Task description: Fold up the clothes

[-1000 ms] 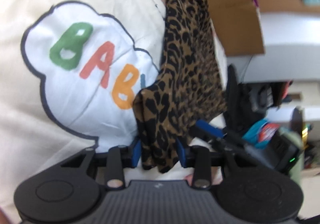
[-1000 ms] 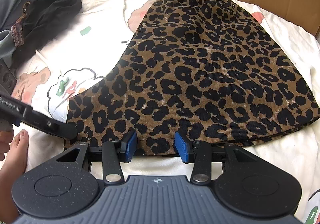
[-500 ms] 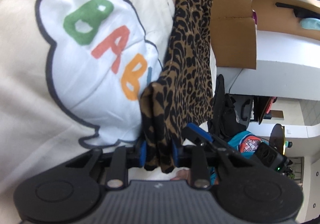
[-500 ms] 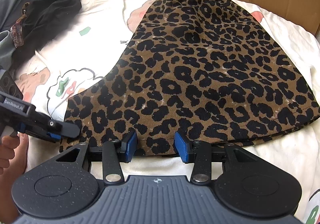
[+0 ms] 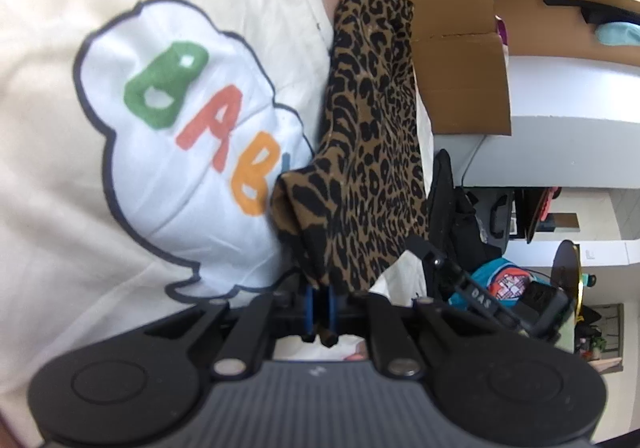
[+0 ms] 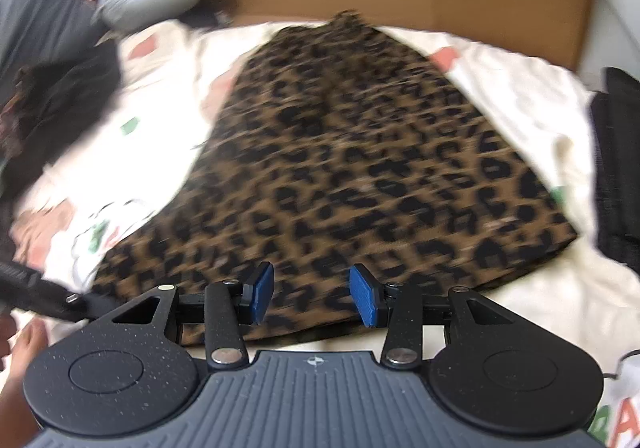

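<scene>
The left gripper (image 5: 320, 308) fingers are closing on the skirt (image 6: 340, 167) corner; the right gripper (image 6: 312, 298) fingers stand half-open at six o'clock of it, holding nothing.

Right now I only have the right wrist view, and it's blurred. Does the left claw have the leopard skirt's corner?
Observer: Yes. The left claw is closing its jaws with a bunched corner of the leopard skirt between the blue pads.
Operator: Is it one flat layer in there?
Observer: No, the corner is gathered into a thick fold just ahead of the pads.
Operator: What's beside that fold?
Observer: A cloud print with coloured letters on the cream sheet. The fold hides the end of the word.
</scene>
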`<state>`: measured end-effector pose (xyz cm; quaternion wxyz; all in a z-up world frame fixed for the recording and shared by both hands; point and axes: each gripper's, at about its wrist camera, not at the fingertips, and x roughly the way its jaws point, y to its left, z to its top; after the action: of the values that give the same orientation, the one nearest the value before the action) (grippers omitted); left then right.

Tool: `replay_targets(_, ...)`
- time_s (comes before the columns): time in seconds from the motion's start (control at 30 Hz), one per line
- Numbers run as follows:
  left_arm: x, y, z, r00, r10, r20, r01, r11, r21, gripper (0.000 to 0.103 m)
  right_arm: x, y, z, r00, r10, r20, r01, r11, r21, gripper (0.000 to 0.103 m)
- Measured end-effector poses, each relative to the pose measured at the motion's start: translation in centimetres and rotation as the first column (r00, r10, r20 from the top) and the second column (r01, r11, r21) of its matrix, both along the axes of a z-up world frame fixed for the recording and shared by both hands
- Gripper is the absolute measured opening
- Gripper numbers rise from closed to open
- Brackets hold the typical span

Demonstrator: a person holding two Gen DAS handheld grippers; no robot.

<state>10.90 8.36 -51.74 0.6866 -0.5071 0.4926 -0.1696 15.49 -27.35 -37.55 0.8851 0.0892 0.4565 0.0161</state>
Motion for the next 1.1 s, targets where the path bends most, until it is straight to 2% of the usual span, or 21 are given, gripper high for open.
replay_targets(0.2, -0.2, 0.4, 0.7, 1.0, 0.002, -0.003, -0.001, 0.999, 0.045, 0.007, 0.2, -5.2, 0.2, 0.99, -0.141, 0.028, 0.142, 0.989, -0.037, 0.05)
replay_targets(0.4, -0.2, 0.8, 1.4, 1.0, 0.001, -0.008, 0.0, 0.996, 0.091, 0.007, 0.9, -9.6, -0.3, 0.974, -0.222, 0.052, 0.225, 0.973, -0.048, 0.05)
replay_targets(0.67, 0.0, 1.3, 1.6, 1.0, -0.012, -0.028, 0.016, 0.99, 0.142, 0.007, 2.9, -12.4, -2.6, 0.973, -0.231, 0.024, 0.232, 0.972, -0.037, 0.05)
replay_targets(0.9, 0.3, 1.3, 1.4, 0.999, -0.016, -0.034, 0.021, 0.988, 0.155, 0.007, 3.7, -13.6, -3.9, 0.98, -0.2, -0.007, 0.2, 0.979, 0.041, 0.049)
replay_targets(0.93, 0.3, 1.4, 1.4, 0.999, -0.016, -0.035, 0.021, 0.988, 0.155, 0.007, 3.6, -13.8, -3.9, 0.981, -0.195, -0.01, 0.196, 0.979, 0.057, 0.043)
replay_targets(1.03, 0.4, 1.2, 1.5, 0.999, -0.014, -0.035, 0.02, 0.988, 0.156, 0.007, 3.3, -14.1, -3.9, 0.983, -0.181, -0.03, 0.184, 0.977, 0.105, 0.032)
replay_targets(1.1, 0.3, 1.2, 1.4, 0.999, -0.014, -0.035, 0.019, 0.988, 0.154, 0.007, 3.1, -14.3, -3.9, 0.983, -0.176, -0.043, 0.18, 0.976, 0.121, 0.032)
